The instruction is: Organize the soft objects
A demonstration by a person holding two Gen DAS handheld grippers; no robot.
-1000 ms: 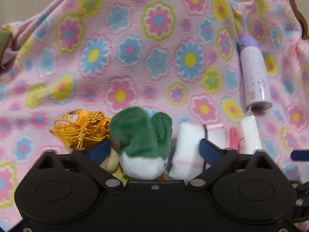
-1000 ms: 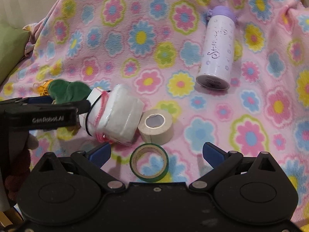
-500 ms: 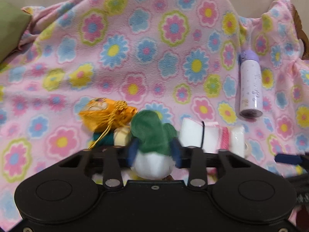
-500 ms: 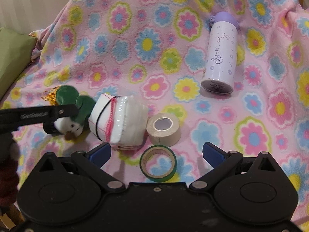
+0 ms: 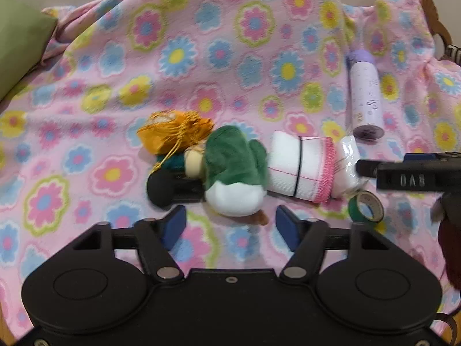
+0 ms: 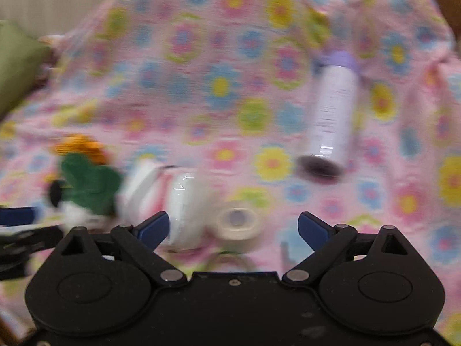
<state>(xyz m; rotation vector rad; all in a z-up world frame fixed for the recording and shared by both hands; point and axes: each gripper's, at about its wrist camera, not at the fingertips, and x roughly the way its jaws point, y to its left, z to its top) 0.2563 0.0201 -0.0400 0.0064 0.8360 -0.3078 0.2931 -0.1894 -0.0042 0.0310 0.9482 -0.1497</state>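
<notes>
A green and white plush toy lies on the flowered pink blanket, between an orange drawstring pouch and a rolled white towel with pink trim. My left gripper is open and empty, just in front of the plush. My right gripper is open and empty, in front of the towel and a beige tape roll. The right wrist view is blurred; the plush and the pouch show at its left.
A lilac bottle lies on the blanket at the right and also shows in the right wrist view. A green tape roll lies by the towel. A black round object lies left of the plush. A green cushion is at far left.
My left gripper was shut on the plush half a second ago; it has opened and pulled back, leaving the plush on the blanket. My right gripper is moving, blurring its view.
</notes>
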